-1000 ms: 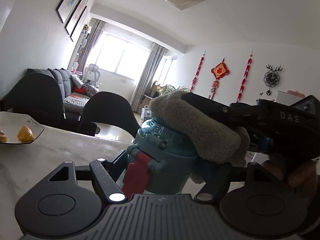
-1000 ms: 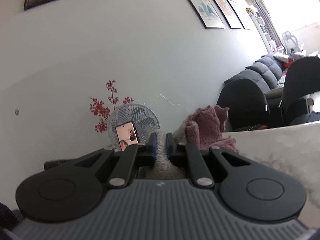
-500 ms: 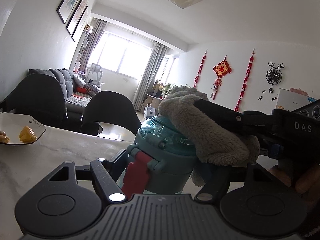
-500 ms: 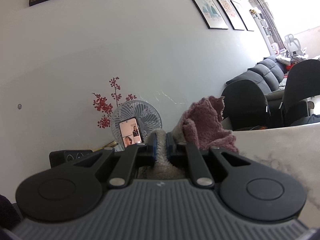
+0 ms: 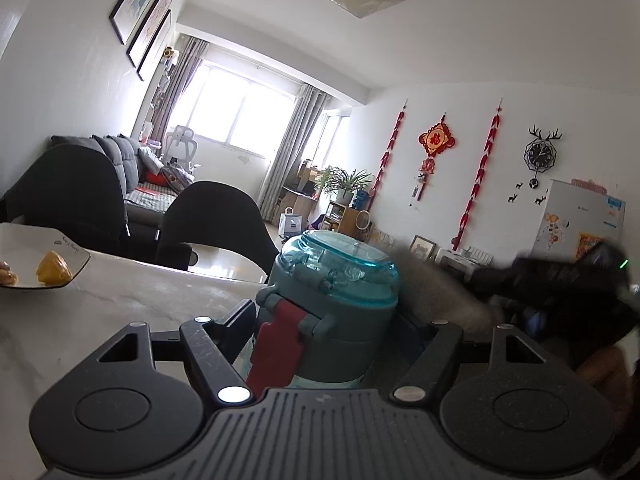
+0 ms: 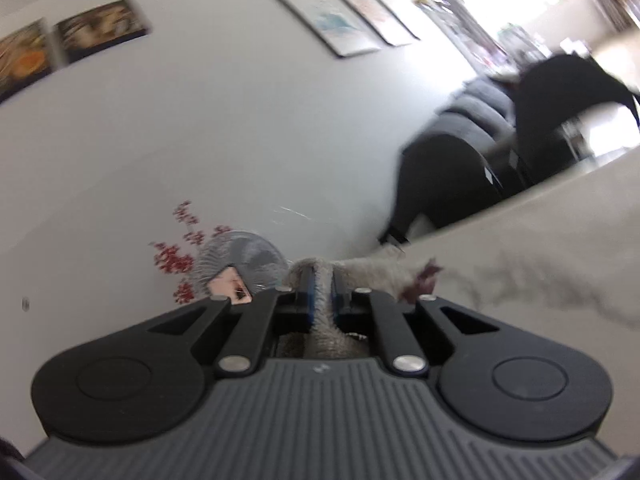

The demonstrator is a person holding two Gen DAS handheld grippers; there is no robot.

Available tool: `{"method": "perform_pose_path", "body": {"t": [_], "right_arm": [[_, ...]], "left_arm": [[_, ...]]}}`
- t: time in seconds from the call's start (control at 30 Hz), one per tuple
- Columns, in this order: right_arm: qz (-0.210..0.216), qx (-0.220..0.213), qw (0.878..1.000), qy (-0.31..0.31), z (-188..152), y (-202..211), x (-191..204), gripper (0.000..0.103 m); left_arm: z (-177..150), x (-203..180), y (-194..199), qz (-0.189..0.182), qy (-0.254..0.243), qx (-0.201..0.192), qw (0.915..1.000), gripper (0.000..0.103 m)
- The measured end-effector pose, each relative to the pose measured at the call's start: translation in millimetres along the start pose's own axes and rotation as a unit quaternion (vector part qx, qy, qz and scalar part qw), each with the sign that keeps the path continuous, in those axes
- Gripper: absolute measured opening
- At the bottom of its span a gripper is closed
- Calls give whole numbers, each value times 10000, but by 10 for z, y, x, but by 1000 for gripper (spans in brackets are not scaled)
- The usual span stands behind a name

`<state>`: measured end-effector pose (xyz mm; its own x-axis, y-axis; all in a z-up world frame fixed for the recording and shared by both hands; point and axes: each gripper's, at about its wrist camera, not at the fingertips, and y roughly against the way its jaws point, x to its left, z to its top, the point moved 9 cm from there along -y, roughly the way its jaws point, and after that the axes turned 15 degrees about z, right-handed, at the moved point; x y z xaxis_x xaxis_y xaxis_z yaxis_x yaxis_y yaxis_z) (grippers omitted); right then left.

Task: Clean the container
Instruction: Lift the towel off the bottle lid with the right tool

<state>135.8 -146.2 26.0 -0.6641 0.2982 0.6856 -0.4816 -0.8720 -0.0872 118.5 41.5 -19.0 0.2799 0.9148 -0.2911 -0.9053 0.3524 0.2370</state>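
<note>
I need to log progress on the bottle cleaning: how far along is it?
Done: nothing is visibly finished. In hand: the left claw grips the teal bottle upright on the table, and the right claw is shut on the fluffy cloth, pressed at the bottle's right side. Left: wiping the remaining sides; how clean it is cannot be judged.

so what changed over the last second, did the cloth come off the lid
Yes. The right gripper, shut on the cloth, rolled and dropped from the top of the bottle lid to the bottle's right side, so the lid now shows bare. Nothing was let go or newly taken. The left gripper keeps the teal bottle between its fingers, and the plate stays put on the table.
</note>
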Motion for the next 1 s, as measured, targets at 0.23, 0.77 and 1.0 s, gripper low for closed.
{"method": "perform_pose_path", "body": {"t": [0.23,0.77,1.0], "right_arm": [[-374,-106,9979,-521,-115,179,-315,7],[-832,105,9961,-262,-194,201,-426,46],[-818,178,9963,-195,-231,177,-436,54]], "left_arm": [[34,23,-66,-119,176,167,9996,78],[16,221,274,292,387,35,9988,75],[-83,616,594,798,801,52,9936,68]]}}
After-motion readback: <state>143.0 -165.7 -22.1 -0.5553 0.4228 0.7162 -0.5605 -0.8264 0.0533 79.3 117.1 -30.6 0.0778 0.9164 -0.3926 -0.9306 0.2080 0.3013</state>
